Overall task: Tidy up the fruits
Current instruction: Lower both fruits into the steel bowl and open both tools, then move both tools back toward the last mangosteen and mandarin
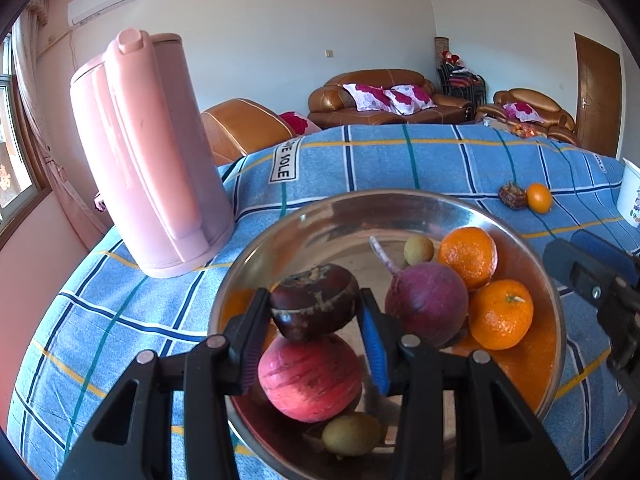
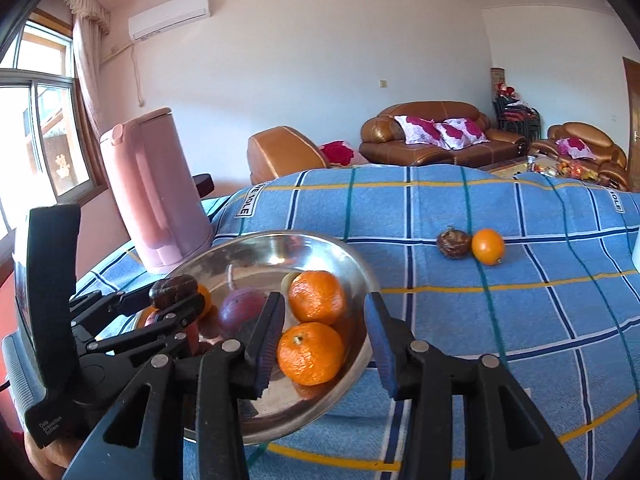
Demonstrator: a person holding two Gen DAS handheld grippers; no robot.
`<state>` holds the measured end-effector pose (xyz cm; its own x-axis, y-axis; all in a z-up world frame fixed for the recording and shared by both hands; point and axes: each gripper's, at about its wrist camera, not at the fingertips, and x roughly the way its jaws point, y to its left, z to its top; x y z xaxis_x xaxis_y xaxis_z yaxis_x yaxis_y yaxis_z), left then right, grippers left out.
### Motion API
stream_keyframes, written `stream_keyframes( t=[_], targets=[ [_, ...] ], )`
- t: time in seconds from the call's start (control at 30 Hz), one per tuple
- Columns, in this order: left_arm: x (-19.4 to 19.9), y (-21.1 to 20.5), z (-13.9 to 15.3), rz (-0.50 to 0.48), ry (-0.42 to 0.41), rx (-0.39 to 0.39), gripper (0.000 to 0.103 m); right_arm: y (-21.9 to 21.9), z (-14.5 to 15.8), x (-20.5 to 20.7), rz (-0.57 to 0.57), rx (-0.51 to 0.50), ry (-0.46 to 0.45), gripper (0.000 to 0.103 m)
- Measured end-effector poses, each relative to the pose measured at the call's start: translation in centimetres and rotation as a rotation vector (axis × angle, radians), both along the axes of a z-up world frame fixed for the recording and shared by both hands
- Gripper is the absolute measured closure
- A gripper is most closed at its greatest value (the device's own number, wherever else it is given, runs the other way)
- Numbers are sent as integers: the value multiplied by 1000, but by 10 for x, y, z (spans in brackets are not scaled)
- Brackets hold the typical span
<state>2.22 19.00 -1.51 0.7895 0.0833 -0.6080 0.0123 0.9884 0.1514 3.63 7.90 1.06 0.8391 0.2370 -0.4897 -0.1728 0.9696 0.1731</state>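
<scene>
We hold a dark brown fruit [image 1: 314,302] clenched between the jaws of the left gripper [image 1: 314,312], poised over the steel bowl [image 1: 280,236] and just above a red apple [image 1: 310,376]; the step in hand is, we judge, the placing of this fruit among those already gathered. The right gripper [image 2: 324,344] stands released with nothing pinched, its jaws straddling the bowl's near rim beside two tangerines [image 2: 311,354]. Two fruits remain on the blue checked cloth [image 2: 520,320], well apart from the bowl: a brown one [image 2: 453,243] touching a small orange [image 2: 487,246]. The next move calls for letting go gently, then reaching across. The white cup [image 1: 632,196] is cut off, and reflections blur the bowl's floor.
</scene>
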Motion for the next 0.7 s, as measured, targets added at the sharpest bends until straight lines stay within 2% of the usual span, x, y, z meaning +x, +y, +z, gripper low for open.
stream_keyframes(
  t=[0.1,0.2,0.43,0.6,0.63,0.7],
  targets=[
    [0,-7,-1,-21,3,22,55,-9,0,1,-34,20,3,59],
    [3,-11,-2,-2,8,52,39,-12,0,1,-44,32,9,59],
    [9,5,-1,83,26,11,7,-8,1,-2,-43,12,-3,59],
    [2,10,5,96,-29,-27,0,-8,2,-4,-62,-3,-23,56],
    [0,9,6,96,-45,-25,0,-8,2,-5,-69,-6,-28,54],
    [-5,6,10,100,-83,-17,0,-9,4,-7,-86,-11,-45,40]
  ],
)
